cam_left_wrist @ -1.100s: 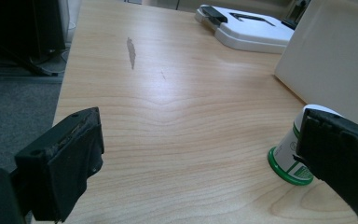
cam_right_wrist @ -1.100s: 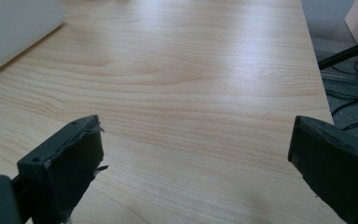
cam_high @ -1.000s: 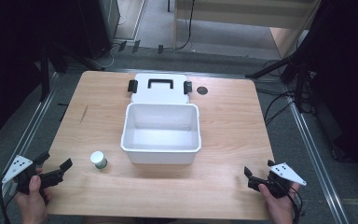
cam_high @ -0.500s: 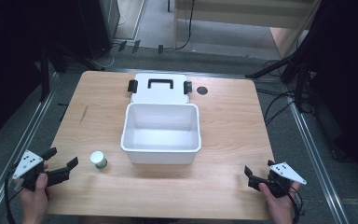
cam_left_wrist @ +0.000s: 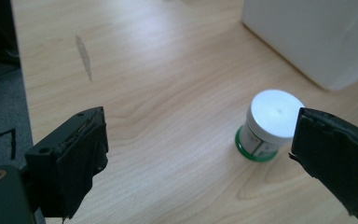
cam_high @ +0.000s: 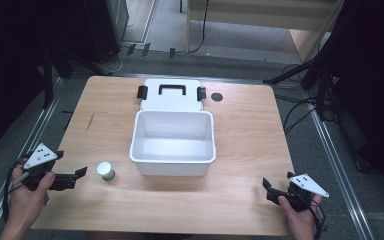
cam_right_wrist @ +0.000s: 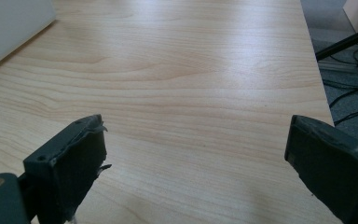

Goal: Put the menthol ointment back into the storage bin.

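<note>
High view: a white bin (cam_high: pixel 172 145) is sitting open at the middle of the wooden table (cam_high: pixel 240 130), with its white lid (cam_high: pixel 171 95) lying flat just behind it, touching or nearly so; the lid is showing a black handle and two black latches. A small white-capped jar (cam_high: pixel 106 171) is standing upright near the bin's front left corner, apart from it. The left gripper (cam_high: pixel 77 175) is hovering at the table's left front, jaws apart and pointing toward the jar, not touching it. The right gripper (cam_high: pixel 269 187) is resting at the right front corner, well apart from the bin, jaws apart.

Left gripper view: both black jaws are standing wide apart and holding nothing. The jar (cam_left_wrist: pixel 270 125) is sitting beyond them, nearer the right-hand jaw, showing a green base rim. A corner of the bin (cam_left_wrist: pixel 317 37) is showing at upper right.

Right gripper view: the jaws are standing wide apart over bare table (cam_right_wrist: pixel 191 93). An edge of the bin (cam_right_wrist: pixel 9 28) is showing at upper left.
</note>
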Motion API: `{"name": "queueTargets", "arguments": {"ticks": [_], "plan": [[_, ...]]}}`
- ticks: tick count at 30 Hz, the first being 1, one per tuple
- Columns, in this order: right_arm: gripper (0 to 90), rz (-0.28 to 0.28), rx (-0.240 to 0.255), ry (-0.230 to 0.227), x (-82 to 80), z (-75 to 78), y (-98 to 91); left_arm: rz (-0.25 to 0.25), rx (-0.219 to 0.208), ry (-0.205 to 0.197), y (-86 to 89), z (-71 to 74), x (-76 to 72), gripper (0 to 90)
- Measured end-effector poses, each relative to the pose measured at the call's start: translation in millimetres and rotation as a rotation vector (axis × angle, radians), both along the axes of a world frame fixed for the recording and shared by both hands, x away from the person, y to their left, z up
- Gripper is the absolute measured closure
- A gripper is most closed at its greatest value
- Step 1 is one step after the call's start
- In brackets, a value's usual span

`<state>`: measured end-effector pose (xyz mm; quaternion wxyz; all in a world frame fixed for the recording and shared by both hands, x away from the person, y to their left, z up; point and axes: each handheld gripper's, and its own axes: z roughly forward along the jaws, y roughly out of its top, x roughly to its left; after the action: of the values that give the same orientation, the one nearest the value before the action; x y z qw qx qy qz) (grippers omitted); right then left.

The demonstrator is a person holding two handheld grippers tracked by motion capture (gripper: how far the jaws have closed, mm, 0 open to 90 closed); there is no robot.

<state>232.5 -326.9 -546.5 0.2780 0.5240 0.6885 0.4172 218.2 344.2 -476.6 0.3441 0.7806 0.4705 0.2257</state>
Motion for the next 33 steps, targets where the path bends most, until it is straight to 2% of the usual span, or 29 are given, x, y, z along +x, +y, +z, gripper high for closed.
{"name": "queueTargets", "arguments": {"ticks": [2,3,4,6,7,9,11,13,17,22,27,29,31,33], "plan": [[5.5,0.001,0.001,0.002,0.1,0.0,-0.1,-0.024,0.026,0.039,-2.9,3.7,3.8,4.6],[5.5,0.001,0.001,0.002,0.1,0.0,-0.1,-0.024,0.026,0.039,-2.9,3.7,3.8,4.6],[5.7,0.000,0.001,0.002,0.1,0.0,-0.1,-0.042,0.054,0.075,-5.6,7.6,7.9,4.6],[5.7,-0.001,0.000,0.000,0.1,0.0,-0.2,-0.053,0.072,0.112,-9.1,11.5,11.9,4.6],[5.8,-0.002,0.002,0.000,0.2,0.0,-0.4,-0.053,0.072,0.112,-9.1,11.5,11.9,4.6],[5.8,-0.002,0.005,0.000,0.4,0.0,-0.8,-0.070,0.105,0.165,-15.1,16.9,18.3,4.6],[5.8,-0.001,0.006,-0.001,0.3,-0.1,-1.0,-0.077,0.112,0.181,-17.7,18.5,20.4,4.6],[5.7,0.000,0.007,-0.001,0.3,-0.1,-1.0,-0.106,0.130,0.234,-25.7,21.9,26.2,4.6],[5.8,0.000,0.007,0.000,0.3,-0.1,-0.9,-0.141,0.174,0.314,-35.9,23.3,34.4,4.7],[5.8,0.003,0.008,0.001,0.4,-0.1,-1.0,-0.166,0.214,0.378,-48.8,28.4,43.5,4.7],[5.8,0.004,0.010,0.001,0.3,-0.1,-1.1,-0.215,0.304,0.466,-66.4,24.4,50.3,4.8],[5.8,0.006,0.009,-0.001,0.3,-0.1,-1.2,-0.221,0.329,0.486,-72.0,21.3,53.3,7.0],[5.8,0.009,0.009,0.000,0.1,-0.1,-0.9,-0.222,0.337,0.520,-76.0,18.8,56.9,7.2],[5.8,0.010,0.007,0.001,0.1,0.0,-0.8,-0.219,0.352,0.532,-79.3,17.1,60.2,10.0]]}}
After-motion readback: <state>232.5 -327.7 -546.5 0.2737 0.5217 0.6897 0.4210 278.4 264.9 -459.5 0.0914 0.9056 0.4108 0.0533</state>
